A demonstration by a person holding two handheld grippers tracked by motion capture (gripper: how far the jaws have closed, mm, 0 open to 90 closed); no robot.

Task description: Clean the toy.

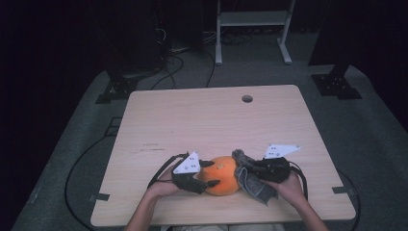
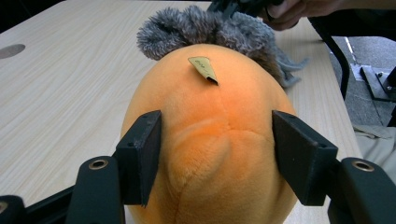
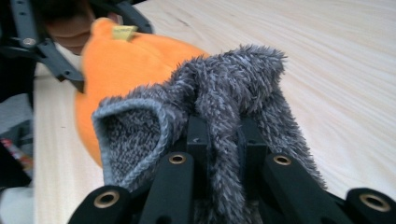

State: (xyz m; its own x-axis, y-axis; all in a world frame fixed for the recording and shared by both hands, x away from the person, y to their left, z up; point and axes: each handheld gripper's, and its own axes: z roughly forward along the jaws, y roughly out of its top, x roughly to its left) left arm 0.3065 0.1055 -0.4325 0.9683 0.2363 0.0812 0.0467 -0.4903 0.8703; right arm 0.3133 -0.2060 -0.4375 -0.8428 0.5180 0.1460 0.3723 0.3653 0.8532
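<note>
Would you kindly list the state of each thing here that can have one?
orange plush toy: resting on the table, squeezed between the left jaws.
grey fuzzy cloth: bunched, pinched, touching the toy's far side.
left gripper: shut on the toy.
right gripper: shut on the cloth.
wooden table: level, supports the toy.

High view overhead; gripper views close, sharing plush.

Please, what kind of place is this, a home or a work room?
Probably a lab or recording room, not a home. A plain wooden table with a cable hole stands on grey floor, loose cables run behind it, and black stand bases and a white metal frame surround it in a dark space.
</note>
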